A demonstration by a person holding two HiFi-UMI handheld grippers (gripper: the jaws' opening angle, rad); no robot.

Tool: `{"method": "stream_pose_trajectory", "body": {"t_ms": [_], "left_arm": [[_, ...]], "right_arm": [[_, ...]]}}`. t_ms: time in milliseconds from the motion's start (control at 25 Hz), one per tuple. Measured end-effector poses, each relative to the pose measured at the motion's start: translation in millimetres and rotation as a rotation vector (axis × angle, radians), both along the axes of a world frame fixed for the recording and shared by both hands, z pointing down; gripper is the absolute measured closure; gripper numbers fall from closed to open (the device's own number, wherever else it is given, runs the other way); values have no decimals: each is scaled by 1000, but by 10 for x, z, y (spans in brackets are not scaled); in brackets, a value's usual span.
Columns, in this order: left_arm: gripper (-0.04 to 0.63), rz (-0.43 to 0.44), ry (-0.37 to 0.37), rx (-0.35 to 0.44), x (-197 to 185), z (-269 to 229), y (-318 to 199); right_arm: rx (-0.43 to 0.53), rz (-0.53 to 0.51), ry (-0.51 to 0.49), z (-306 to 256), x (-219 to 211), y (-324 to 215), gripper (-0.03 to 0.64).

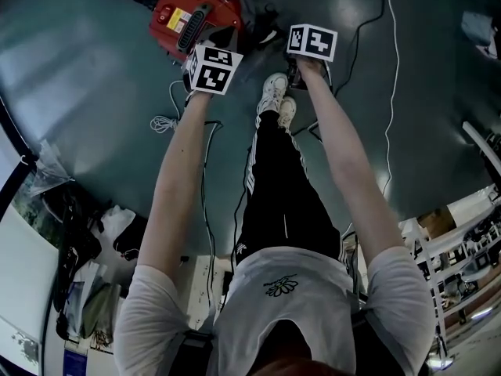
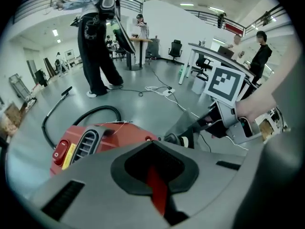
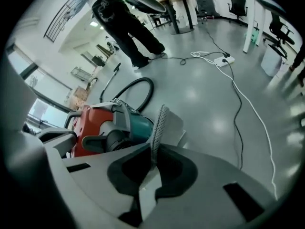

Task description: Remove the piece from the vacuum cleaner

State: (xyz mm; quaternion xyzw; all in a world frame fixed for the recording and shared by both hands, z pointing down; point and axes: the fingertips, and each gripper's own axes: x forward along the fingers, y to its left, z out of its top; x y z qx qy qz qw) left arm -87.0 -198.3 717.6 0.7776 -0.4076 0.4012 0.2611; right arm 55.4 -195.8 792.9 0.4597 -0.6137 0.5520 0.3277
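Bare arms (image 1: 176,186) stretch down to the red vacuum cleaner (image 1: 192,18) on the floor (image 1: 94,77). Closed and empty, the right gripper (image 3: 159,123) noses at its front socket (image 2: 177,139), likely seeking the piece. Seemingly shut on nothing, the left gripper (image 2: 153,175) hovers above, probably to steady it.

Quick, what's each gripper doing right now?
Left gripper: closed on a thin red strip.
Right gripper: closed on a flat grey panel with a mesh edge.
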Motion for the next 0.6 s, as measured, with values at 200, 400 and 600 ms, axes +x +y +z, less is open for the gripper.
{"method": "stream_pose_trajectory", "body": {"t_ms": [200,400,600], "left_arm": [[591,-60,27,38,-39,16,-17],[591,-80,41,30,-28,2,1],[591,-137,61,16,-73,19,-18]], "right_arm": [[-28,164,-96,69,-10,116,588],[-68,169,-118,190,46,0,588],[-35,-61,-16,201,12,-261,588]]}}
